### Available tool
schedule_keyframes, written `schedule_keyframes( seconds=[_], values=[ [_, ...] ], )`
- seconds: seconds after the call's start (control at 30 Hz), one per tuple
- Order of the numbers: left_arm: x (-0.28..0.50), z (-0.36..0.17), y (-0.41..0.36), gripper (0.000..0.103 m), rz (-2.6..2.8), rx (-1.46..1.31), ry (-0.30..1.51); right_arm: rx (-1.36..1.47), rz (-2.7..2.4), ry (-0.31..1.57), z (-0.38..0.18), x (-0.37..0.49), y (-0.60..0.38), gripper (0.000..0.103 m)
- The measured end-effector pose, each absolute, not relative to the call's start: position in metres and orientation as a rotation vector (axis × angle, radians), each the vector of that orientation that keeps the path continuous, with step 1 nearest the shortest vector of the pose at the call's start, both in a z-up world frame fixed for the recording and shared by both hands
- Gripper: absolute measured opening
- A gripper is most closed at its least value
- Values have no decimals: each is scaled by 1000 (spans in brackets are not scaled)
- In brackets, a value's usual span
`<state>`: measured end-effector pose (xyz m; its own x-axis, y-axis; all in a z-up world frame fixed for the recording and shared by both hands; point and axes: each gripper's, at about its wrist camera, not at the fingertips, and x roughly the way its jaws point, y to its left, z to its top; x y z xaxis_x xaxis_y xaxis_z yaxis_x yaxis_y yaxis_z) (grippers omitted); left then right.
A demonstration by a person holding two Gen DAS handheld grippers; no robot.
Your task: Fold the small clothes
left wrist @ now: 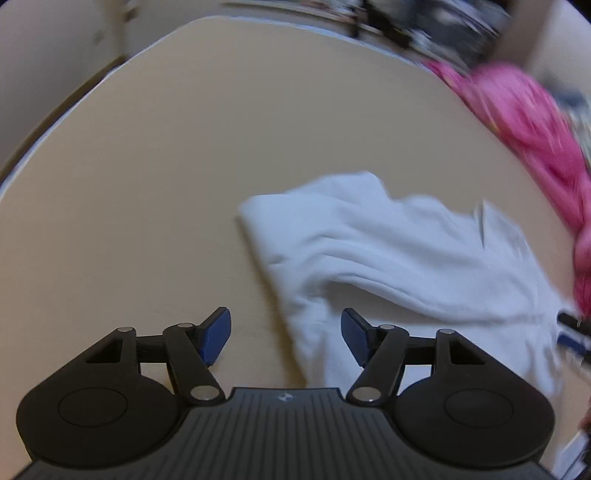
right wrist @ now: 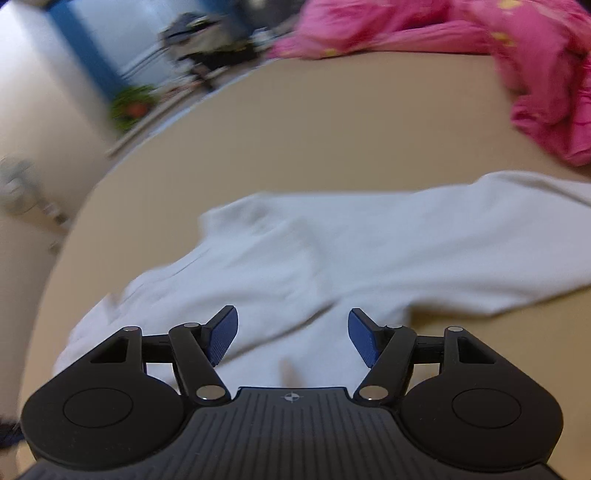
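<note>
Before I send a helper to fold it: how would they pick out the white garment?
Start at the beige table. The white garment lies rumpled on its near side, under both open grippers. Its only neighbour, the pink clothing, is bright, patterned and heaped at the far edge; this one is plain white.

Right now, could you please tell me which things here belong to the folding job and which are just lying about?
For the job: white garment; left claw, open; right claw, open.

Lying about: pink cloth; tan table.

A round beige table stands by pale walls, blue trim and blurred clutter behind.
</note>
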<state>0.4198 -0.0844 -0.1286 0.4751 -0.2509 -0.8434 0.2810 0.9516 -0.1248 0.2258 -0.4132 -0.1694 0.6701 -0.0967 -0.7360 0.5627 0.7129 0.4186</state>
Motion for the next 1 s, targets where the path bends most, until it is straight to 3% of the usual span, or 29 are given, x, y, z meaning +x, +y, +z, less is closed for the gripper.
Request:
schedule_keyframes(
  seconds=[0.1, 0.17, 0.2, 0.33, 0.4, 0.5, 0.63, 0.77, 0.8, 0.83, 0.87, 0.9, 1.0],
  values=[
    [428, -151, -120, 72, -215, 219, 996, 679, -321, 782, -173, 229, -380, 68],
    [439, -166, -117, 57, -113, 251, 1057, 656, -293, 797, -169, 222, -367, 68],
    [442, -173, -107, 57, -86, 216, 1093, 639, -280, 808, -168, 220, -361, 68],
    [426, -178, -51, 84, -59, 89, 1098, 603, -226, 820, -163, 211, -350, 68],
    [422, -179, -37, 86, -94, 74, 1096, 577, -206, 839, -164, 207, -350, 68],
    [418, -163, -31, 79, -174, 48, 1059, 584, -218, 844, -164, 204, -351, 68],
    [435, -139, -30, 85, -300, -97, 981, 668, -181, 823, -163, 210, -352, 68],
    [499, -161, -41, 84, -323, -228, 1127, 668, -126, 828, -167, 225, -338, 68],
    [514, -170, -43, 72, -338, -284, 1182, 666, -126, 831, -168, 227, -334, 68],
    [531, -181, -45, 35, -344, -333, 1225, 666, -125, 835, -170, 229, -330, 68],
    [544, -192, -51, 14, -329, -358, 1265, 667, -120, 837, -171, 231, -326, 68],
    [556, -201, -56, 5, -294, -366, 1278, 670, -116, 839, -173, 232, -323, 68],
    [568, -205, -63, 4, -252, -379, 1215, 657, -98, 858, -177, 233, -314, 68]
  ],
)
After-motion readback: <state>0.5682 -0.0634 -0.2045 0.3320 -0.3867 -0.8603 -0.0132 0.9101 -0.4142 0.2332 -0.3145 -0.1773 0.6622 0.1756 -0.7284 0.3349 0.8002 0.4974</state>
